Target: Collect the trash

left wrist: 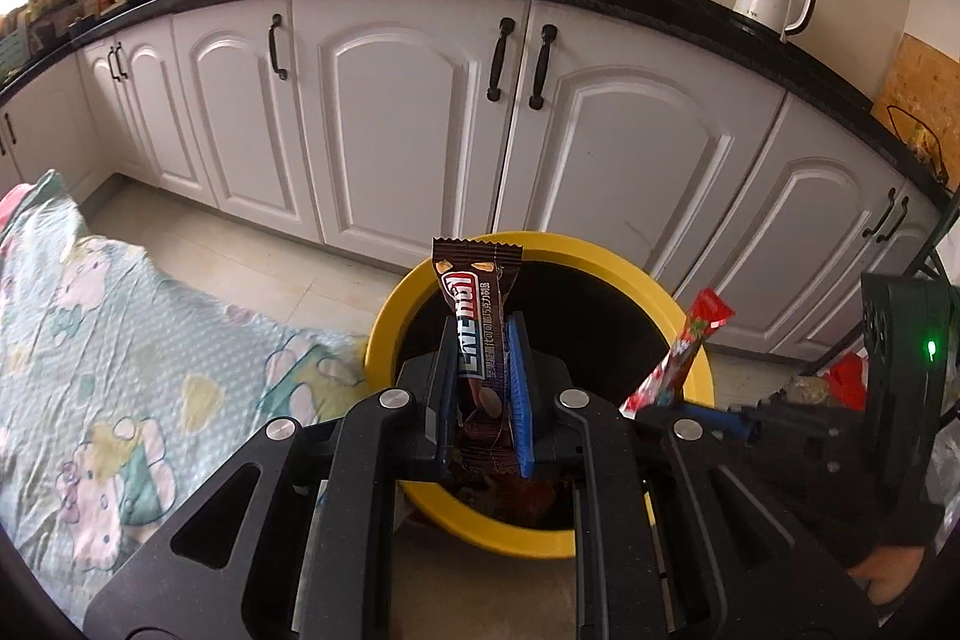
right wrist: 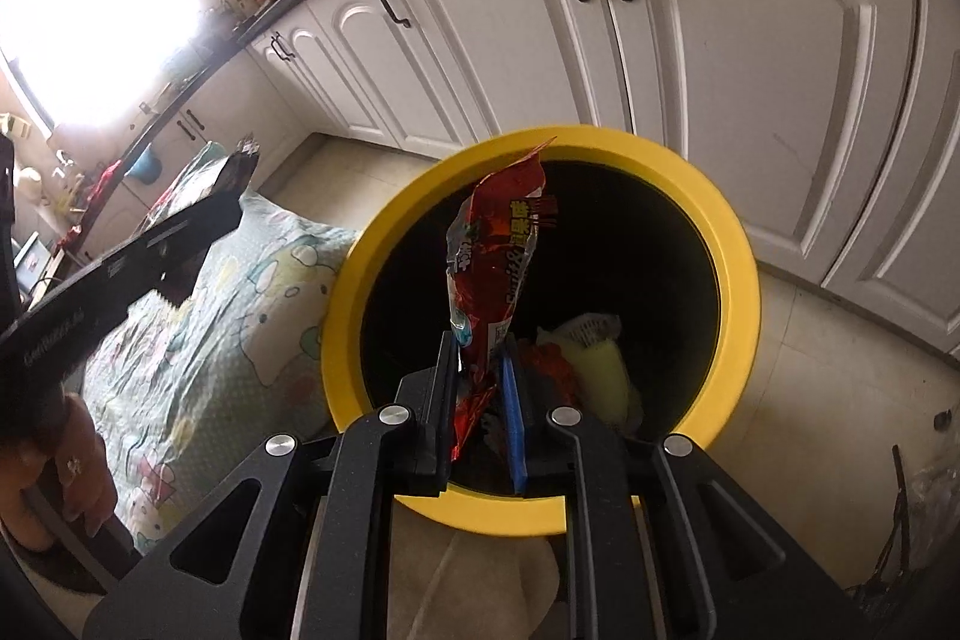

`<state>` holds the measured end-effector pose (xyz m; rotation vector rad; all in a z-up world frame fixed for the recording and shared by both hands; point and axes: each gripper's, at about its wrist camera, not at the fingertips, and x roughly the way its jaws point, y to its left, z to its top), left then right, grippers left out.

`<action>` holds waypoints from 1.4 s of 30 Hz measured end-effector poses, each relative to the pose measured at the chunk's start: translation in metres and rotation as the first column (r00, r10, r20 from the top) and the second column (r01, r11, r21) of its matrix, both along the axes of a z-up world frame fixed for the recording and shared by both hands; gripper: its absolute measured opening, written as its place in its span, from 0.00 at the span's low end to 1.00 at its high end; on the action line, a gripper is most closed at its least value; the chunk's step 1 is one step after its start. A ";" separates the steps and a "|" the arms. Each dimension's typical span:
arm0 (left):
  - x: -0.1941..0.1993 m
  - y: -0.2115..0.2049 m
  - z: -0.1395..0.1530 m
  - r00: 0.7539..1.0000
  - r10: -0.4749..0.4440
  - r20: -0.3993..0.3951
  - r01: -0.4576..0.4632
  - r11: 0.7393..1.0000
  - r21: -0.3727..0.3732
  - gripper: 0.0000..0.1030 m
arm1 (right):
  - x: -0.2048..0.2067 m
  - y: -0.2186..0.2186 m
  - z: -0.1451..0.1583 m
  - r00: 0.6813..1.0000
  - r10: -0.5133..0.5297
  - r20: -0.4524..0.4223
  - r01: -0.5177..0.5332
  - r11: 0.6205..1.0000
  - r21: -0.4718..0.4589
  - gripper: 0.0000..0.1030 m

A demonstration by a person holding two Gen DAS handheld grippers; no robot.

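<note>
You hold two wrappers, one per tool. Your left gripper (left wrist: 485, 388) is clamped on a glossy brown chocolate-bar wrapper (left wrist: 477, 322); your right gripper (right wrist: 480, 400) pinches a crinkled red foil snack packet (right wrist: 498, 250). Both stand upright over the one round yellow-rimmed black bin (right wrist: 729, 232), which holds crumpled trash.

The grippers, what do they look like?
Both are matte black plastic frames with angular cut-outs and round silver bolts. The left gripper and right gripper each have one black finger and one bright blue finger. A small green light glows on the right one's body.
</note>
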<state>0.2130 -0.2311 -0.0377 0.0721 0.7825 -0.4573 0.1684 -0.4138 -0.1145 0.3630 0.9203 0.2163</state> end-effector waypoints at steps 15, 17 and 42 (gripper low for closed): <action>0.034 -0.022 -0.022 0.996 -0.009 -0.087 0.008 1.000 -0.007 0.11 | -0.002 -0.003 -0.012 0.999 0.002 -0.035 -0.001 1.000 0.019 0.20; 0.037 -0.025 -0.024 0.995 -0.011 -0.098 0.010 1.000 -0.007 0.12 | -0.002 -0.005 -0.013 0.999 -0.005 -0.036 0.006 1.000 0.019 0.25; 0.034 0.011 -0.014 0.991 0.076 -0.106 -0.079 0.997 -0.020 0.89 | -0.019 -0.013 0.006 0.989 -0.141 0.052 0.145 0.986 -0.082 0.85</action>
